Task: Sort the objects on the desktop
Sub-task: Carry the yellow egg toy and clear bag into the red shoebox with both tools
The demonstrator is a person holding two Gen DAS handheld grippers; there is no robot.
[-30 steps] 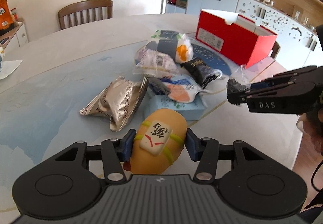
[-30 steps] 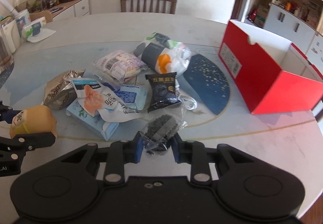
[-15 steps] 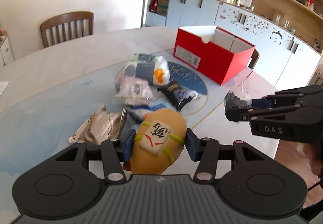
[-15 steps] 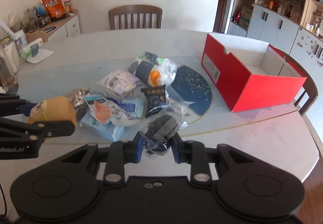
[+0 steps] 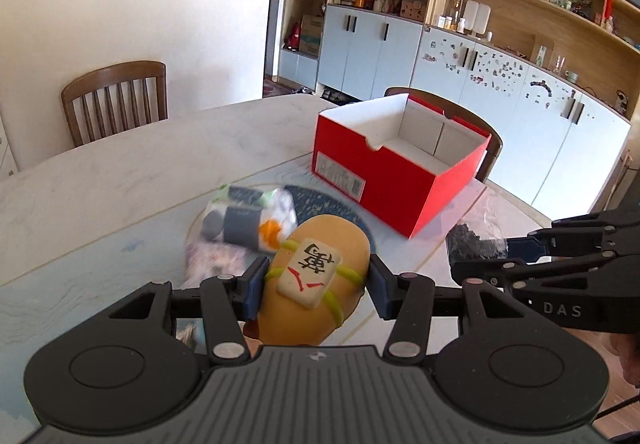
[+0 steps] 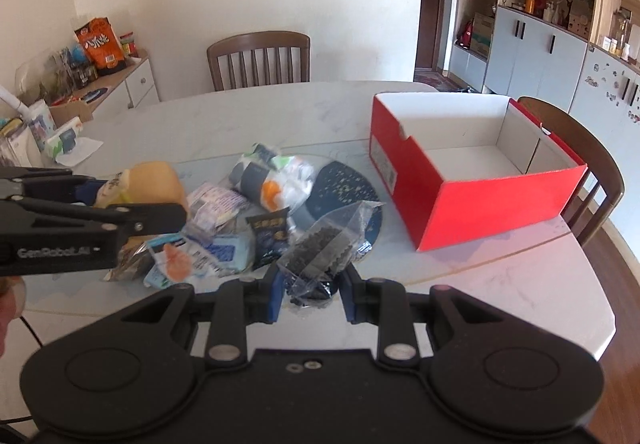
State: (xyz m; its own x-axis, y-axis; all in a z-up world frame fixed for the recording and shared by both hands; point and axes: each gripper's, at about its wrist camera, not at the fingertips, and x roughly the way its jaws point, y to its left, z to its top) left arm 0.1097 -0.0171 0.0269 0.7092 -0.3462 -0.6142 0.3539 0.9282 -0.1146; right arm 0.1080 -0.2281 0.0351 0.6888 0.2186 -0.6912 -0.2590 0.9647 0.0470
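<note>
My left gripper (image 5: 316,290) is shut on a yellow squishy toy (image 5: 316,276) with a mahjong tile on it, held above the table; the toy also shows in the right wrist view (image 6: 148,182). My right gripper (image 6: 310,290) is shut on a clear bag of dark bits (image 6: 324,244), also lifted; the bag shows in the left wrist view (image 5: 468,244). An open red box (image 6: 476,180) with an empty white inside stands on the table to the right, ahead of both grippers (image 5: 396,168). A pile of snack packets (image 6: 240,212) lies on the table left of the box.
The round marble table (image 6: 500,284) has a dark round mat (image 6: 344,188) under the pile. Wooden chairs stand at the far side (image 6: 260,60) and behind the box (image 6: 592,168). A side cabinet with snacks (image 6: 100,56) stands at far left.
Both grippers have risen with their loads and turned toward the red box, which now looks nearer and shows its inside. The pile sits lower in view.
</note>
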